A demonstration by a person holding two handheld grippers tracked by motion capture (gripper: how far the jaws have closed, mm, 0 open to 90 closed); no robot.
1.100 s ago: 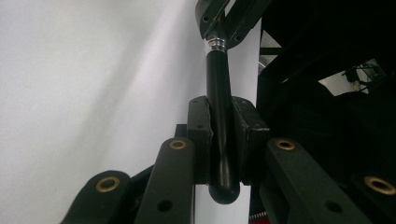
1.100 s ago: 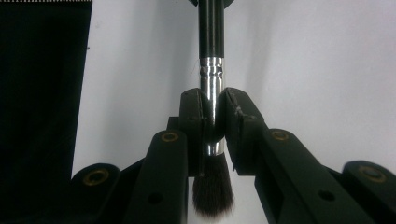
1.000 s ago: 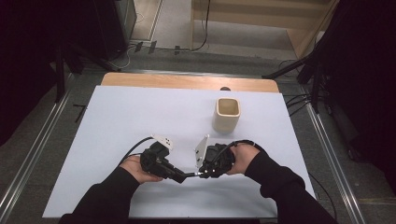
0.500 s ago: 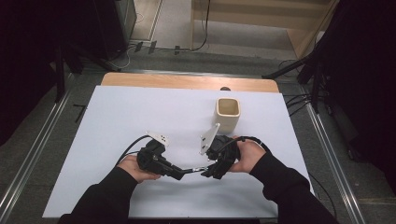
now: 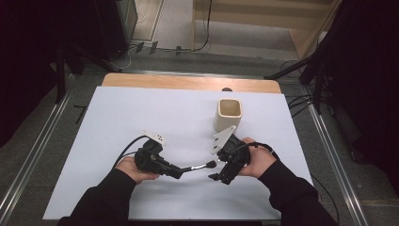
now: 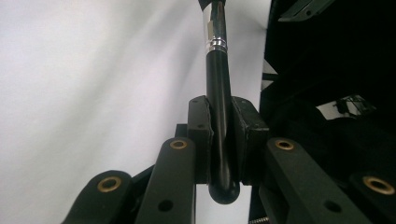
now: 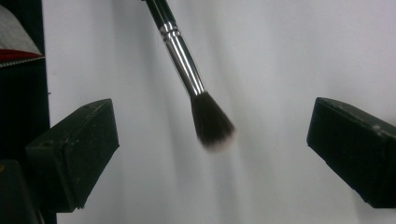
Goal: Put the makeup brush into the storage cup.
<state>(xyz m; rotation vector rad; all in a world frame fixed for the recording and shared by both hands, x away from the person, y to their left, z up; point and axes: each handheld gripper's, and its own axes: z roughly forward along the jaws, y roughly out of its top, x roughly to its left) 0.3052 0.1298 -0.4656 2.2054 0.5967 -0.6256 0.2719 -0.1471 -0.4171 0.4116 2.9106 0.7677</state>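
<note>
The left gripper [image 5: 176,172] is clamped on the butt end of a brush [image 6: 218,116], whose long axis runs straight out toward the right gripper [image 5: 217,177]. That gripper's jaws stand wide apart, touching nothing, with the bristles [image 7: 211,122] hanging between them above the bench [image 5: 141,108]. A cup [image 5: 229,114] stands beyond the right hand [image 5: 256,159].

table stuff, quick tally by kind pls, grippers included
makeup brush: 1
cream cup: 1
grippers: 2, left gripper shut on the brush handle, right gripper open around the bristles
total: 4
</note>
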